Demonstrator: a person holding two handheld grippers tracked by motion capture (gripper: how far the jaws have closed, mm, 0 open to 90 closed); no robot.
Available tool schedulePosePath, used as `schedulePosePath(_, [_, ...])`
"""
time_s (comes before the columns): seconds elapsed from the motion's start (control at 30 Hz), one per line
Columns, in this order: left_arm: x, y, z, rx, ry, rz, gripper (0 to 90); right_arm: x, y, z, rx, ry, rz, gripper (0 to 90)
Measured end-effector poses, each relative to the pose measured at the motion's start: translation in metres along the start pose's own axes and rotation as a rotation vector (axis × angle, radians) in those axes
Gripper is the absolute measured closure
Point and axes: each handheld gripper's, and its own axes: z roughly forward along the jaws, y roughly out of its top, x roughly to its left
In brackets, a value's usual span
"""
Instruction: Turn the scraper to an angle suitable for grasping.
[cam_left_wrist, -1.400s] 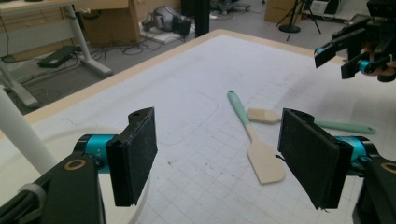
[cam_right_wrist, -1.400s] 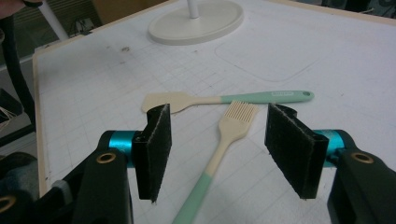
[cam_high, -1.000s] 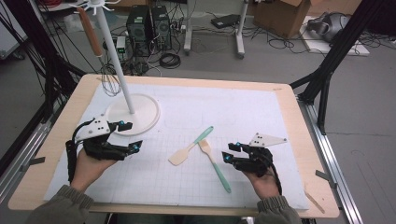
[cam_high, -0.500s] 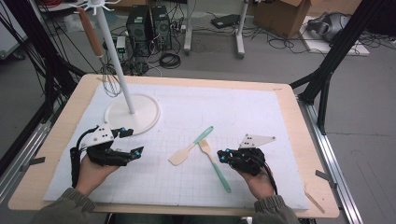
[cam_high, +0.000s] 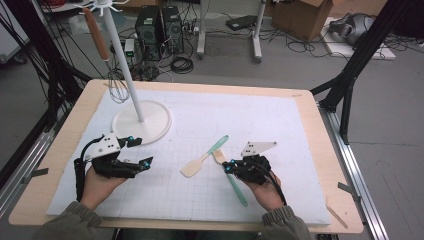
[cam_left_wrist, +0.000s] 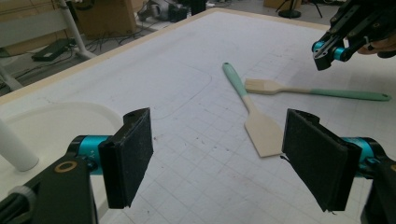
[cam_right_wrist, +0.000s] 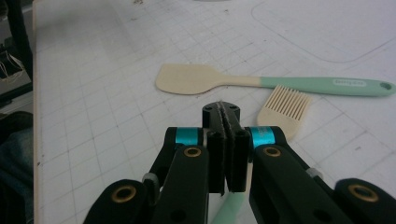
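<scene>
My right gripper (cam_high: 229, 167), lower centre of the high view, sits right over the brush (cam_high: 236, 187). Its jaws have just been closing and now meet pad to pad, with nothing that I can see between them. The brush's long axis runs from its bristles just above the fingertips down and right to the green handle end, passing beneath the jaws. The spatula (cam_high: 202, 159) lies just left, slanting up and right. My left gripper (cam_high: 145, 162) stands wide open and empty at lower left, farther from both.
</scene>
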Motion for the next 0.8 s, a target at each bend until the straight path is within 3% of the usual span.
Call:
schedulePosePath(0.43, [0.0,0.0,-0.001,-0.004,-0.009,0.0,25.9,0.0,0.023,0.045,0.058,0.07,-0.032,89.2])
schedulePosePath(0.8, [0.0,0.0,-0.002,-0.016,-0.015,0.004,26.2,-0.004,0.029,0.073,0.102,0.089,-0.002,89.3])
